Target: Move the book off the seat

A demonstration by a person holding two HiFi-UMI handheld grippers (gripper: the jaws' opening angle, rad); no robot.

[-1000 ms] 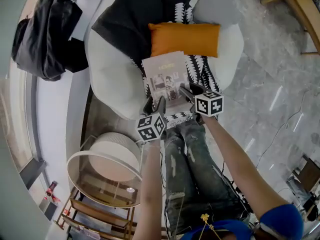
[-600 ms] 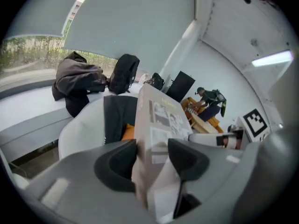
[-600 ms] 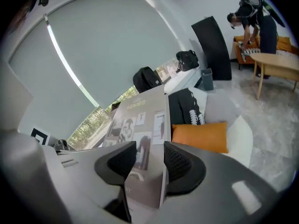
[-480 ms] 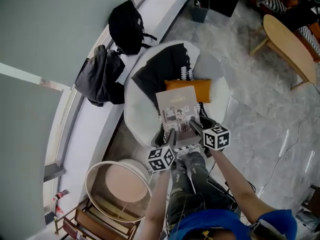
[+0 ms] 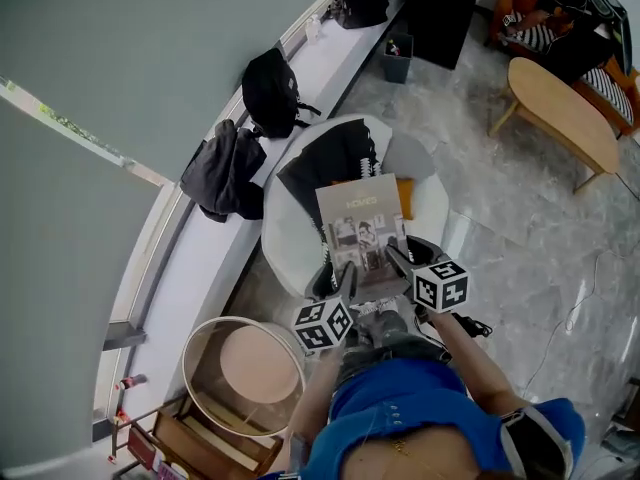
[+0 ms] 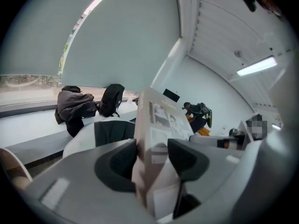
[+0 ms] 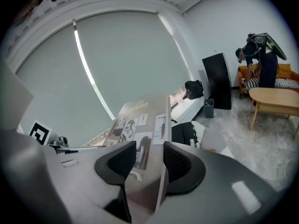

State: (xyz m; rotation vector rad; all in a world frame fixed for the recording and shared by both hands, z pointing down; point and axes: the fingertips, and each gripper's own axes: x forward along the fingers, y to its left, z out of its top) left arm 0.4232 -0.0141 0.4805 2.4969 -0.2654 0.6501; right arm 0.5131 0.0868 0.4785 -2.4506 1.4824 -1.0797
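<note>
The book hangs in the air above the white seat, clear of its orange cushion, with its cover facing up. The left gripper is clamped on the book's near left corner and the right gripper on its near right corner. In both gripper views the pads press on the book.

the grey book, its cover a grid of photos, hung face-up above the round white seat, near edge clamped.
</note>
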